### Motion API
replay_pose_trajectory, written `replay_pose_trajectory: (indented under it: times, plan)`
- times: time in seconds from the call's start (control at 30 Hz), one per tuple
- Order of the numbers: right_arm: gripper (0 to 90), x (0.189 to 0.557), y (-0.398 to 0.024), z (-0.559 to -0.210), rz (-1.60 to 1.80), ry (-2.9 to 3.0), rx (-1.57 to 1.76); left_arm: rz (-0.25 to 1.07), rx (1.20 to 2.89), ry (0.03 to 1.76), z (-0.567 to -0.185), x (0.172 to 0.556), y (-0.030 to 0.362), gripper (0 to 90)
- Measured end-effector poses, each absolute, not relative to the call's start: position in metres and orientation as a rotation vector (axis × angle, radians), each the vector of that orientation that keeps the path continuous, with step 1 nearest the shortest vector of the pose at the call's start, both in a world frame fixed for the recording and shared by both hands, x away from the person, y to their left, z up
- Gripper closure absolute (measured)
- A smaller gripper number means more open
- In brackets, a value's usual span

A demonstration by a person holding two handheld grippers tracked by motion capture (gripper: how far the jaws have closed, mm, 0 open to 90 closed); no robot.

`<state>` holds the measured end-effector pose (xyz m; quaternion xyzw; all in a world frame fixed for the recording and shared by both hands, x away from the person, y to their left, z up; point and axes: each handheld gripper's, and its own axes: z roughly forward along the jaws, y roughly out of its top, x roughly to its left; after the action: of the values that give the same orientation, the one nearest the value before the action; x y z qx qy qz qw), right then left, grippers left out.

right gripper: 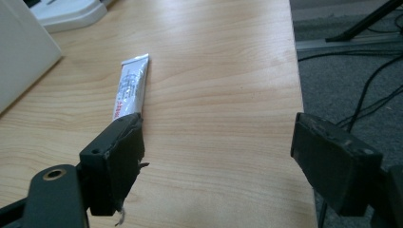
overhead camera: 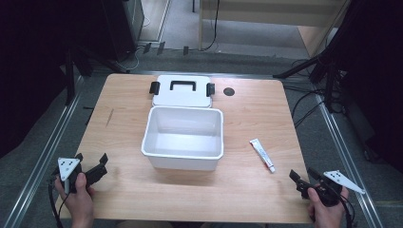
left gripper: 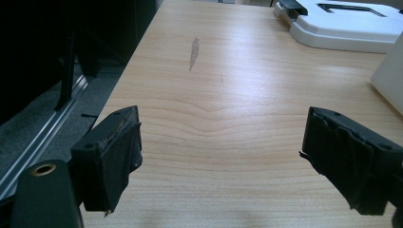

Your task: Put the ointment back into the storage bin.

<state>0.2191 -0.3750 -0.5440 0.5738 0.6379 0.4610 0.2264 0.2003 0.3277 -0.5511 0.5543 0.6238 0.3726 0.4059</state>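
A light wooden table [overhead camera: 142, 199] with a pale grain stands on grey carpet, framed by metal rails at both sides, with black stand legs and loose cables on the floor to the right and a dark cabinet beyond the far edge. A small round black cap [overhead camera: 229, 91] sits in the tabletop near the far side, and a thin dark scuff mark [left gripper: 194, 52] shows on the wood toward the left. An open white rectangular plastic box [overhead camera: 182, 161] sits at the middle of the table, and its flat white lid with a black handle and black side clips [overhead camera: 182, 97] lies just behind it, touching or nearly touching the box's far wall. To the right of the box, apart from it, a small white squeeze tube with red print [overhead camera: 262, 154] lies flat; its long axis runs diagonally, the crimped flat end toward the far left and the cap end toward the near right. The left gripper [overhead camera: 90, 160], held in a hand at the near left corner, has its jaws spread wide over bare wood, gripping nothing. The right gripper [overhead camera: 303, 172], held at the near right corner close to the table edge, is likewise spread wide and empty, its jaws just short of the tube's cap end.
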Motion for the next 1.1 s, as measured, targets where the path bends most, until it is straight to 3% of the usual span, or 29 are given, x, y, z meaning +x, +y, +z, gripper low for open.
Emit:
replay_pose_trajectory:
  times: [0.57,1.1]
  plan:
    - [20.4,0.241,-0.338,-0.516,0.893,2.190,1.506,0.947,1.416,1.573,-0.551,0.201,0.326,13.6]
    - [18.6,0.282,-0.294,-0.482,0.120,2.708,1.393,0.946,1.417,1.573,-0.551,0.201,0.326,13.6]
